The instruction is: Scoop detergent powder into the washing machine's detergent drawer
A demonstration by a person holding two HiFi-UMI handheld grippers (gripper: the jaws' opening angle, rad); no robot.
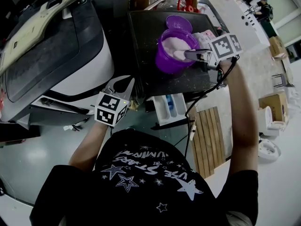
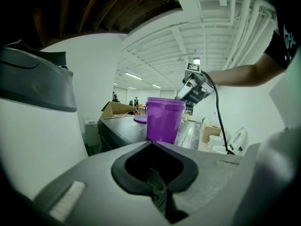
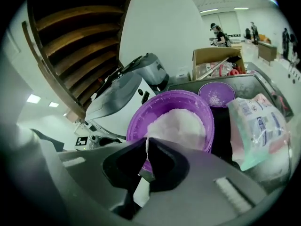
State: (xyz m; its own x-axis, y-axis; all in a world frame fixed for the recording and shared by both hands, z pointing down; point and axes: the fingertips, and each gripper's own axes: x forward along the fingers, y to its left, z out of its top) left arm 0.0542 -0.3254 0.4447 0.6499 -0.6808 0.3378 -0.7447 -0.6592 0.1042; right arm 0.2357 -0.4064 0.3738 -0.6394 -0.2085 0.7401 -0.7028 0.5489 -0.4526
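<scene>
The purple tub [image 1: 164,62] holds white powder [image 3: 178,125] and a white scoop [image 1: 180,54].

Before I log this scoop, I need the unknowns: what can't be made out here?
- Scoop held by the right gripper: its fill is unreadable, white against white powder in the right gripper view; too small in the head view.
- Detergent drawer: compartment contents too small in the head view.
- Pouch print: blurred, right gripper view.

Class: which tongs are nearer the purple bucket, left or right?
Right. The right tongs, shut on a white scoop, reach over the rim of the purple bucket; the left tongs sit apart, beside the washing machine.
</scene>
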